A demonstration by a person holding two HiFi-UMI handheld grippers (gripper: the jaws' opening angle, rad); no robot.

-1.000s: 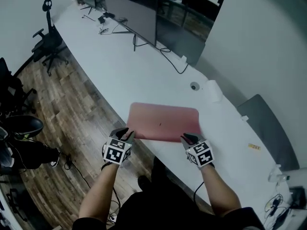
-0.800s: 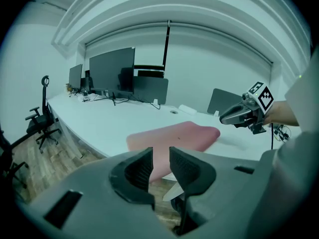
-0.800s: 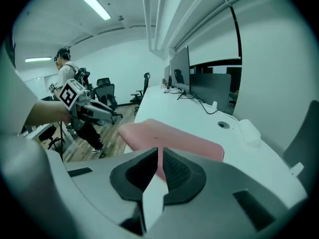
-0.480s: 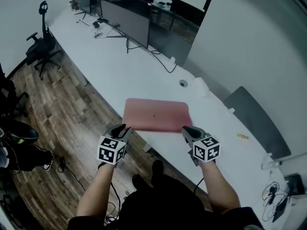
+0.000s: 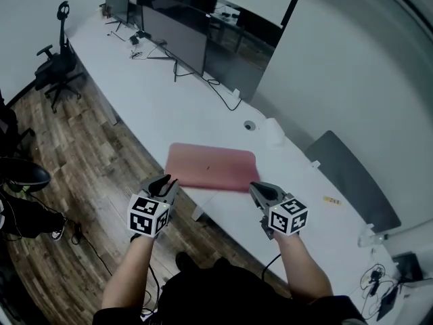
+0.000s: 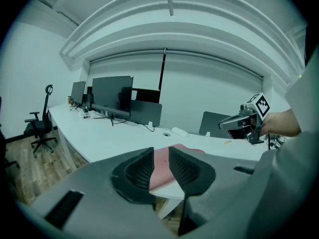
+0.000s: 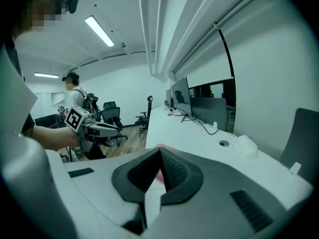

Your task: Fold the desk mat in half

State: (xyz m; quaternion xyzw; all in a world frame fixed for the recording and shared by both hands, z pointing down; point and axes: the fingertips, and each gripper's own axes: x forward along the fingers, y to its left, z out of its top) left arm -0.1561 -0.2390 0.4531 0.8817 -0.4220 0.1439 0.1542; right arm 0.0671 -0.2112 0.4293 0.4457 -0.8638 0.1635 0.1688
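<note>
Two grippers held off the near edge of the desk (image 5: 169, 107).
The pink desk mat (image 5: 211, 167) lies flat at the desk's near edge, apart from both. The left gripper (image 5: 162, 183) has its jaws slightly parted and empty; the right gripper (image 5: 260, 191) has its jaws closed on nothing.

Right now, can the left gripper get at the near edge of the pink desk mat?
Probably yes. The left gripper hovers just short of the desk, jaws apart and empty, and nothing stands between it and the desk mat lying at the desk's near edge.
</note>
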